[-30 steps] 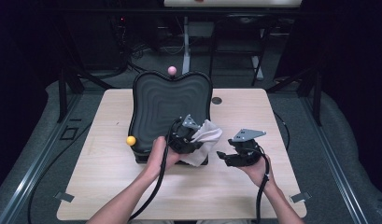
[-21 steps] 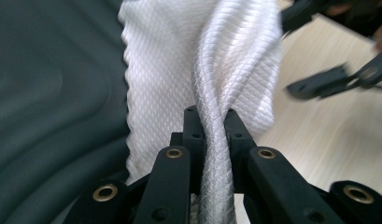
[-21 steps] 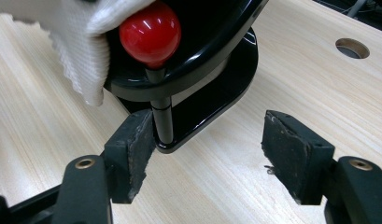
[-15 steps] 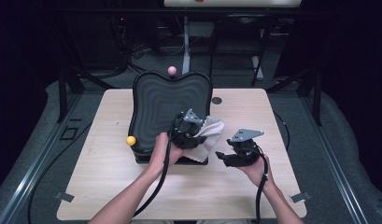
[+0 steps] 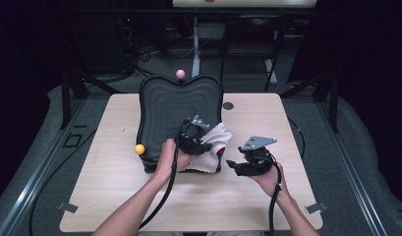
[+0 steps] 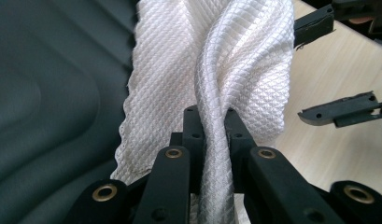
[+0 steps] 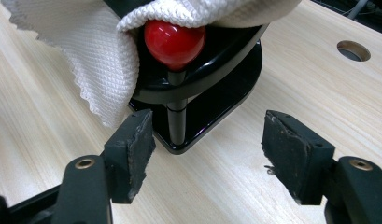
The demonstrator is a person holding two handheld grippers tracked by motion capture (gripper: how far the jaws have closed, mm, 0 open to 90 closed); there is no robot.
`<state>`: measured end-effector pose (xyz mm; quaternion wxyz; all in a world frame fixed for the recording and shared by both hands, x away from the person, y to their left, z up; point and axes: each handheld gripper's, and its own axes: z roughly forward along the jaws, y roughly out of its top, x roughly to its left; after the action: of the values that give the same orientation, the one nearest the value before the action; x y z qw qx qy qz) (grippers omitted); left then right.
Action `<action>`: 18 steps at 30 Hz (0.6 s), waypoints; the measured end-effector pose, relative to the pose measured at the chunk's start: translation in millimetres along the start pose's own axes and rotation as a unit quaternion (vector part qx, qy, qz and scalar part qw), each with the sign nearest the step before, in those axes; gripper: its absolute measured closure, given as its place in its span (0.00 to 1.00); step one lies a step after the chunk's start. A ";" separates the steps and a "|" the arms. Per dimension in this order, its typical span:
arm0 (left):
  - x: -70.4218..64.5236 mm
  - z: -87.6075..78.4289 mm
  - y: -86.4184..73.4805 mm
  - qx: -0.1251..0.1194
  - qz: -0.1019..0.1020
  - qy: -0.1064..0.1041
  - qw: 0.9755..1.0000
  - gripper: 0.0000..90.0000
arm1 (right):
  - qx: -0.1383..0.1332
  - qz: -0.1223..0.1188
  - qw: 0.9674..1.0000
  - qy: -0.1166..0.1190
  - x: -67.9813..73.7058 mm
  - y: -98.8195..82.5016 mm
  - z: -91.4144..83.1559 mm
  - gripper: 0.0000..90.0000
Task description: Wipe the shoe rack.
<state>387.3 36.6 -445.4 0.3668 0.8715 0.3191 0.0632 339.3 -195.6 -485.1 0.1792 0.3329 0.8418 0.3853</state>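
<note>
A black tray (image 5: 174,108) with a wavy surface stands on a stand on the wooden table (image 5: 115,182). A white textured cloth (image 5: 219,137) lies over its near right corner. My left gripper (image 5: 201,142) is shut on a twisted fold of that cloth (image 6: 235,60), which is pinched between the jaws (image 6: 212,116). A red ball (image 7: 173,39) on a thin black post peeks out from under the cloth (image 7: 86,46). My right gripper (image 5: 235,164) hovers open just in front of that post (image 7: 207,135), touching nothing. Its fingers (image 6: 338,109) show at the right of the left gripper view.
A pink ball (image 5: 180,73) tops the tray's far edge and a yellow ball (image 5: 139,149) sits at its near left corner. A round hole (image 5: 228,105) is in the table behind the tray. Cables trail from both grippers toward the near edge.
The left gripper and the cloth have shifted slightly away from the near edge. The right gripper has stayed in place.
</note>
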 end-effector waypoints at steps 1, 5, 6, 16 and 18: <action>-2.4 -2.9 0.5 -0.010 0.001 -0.001 1.000 0.91 | -0.001 0.001 1.000 -0.001 0.1 0.1 0.1 0.37; -13.8 -6.8 5.1 -0.020 0.019 -0.005 1.000 0.91 | -0.003 0.001 1.000 0.000 1.0 0.3 0.8 0.37; -16.5 -5.2 4.9 -0.016 0.024 0.003 1.000 0.91 | -0.002 0.001 1.000 0.000 0.9 0.4 0.5 0.37; -2.6 -13.3 -19.0 -0.005 -0.007 0.052 0.999 0.91 | -0.017 0.002 1.000 -0.001 1.6 3.0 -4.4 0.43; -1.2 -15.1 -23.1 -0.001 -0.008 0.062 0.998 0.91 | -0.029 0.002 1.000 0.004 4.6 7.2 -5.7 0.44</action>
<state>369.4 57.1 -450.0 0.3477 0.8631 0.3480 0.1140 335.9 -191.8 -476.1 0.1846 0.3279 0.8303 0.4111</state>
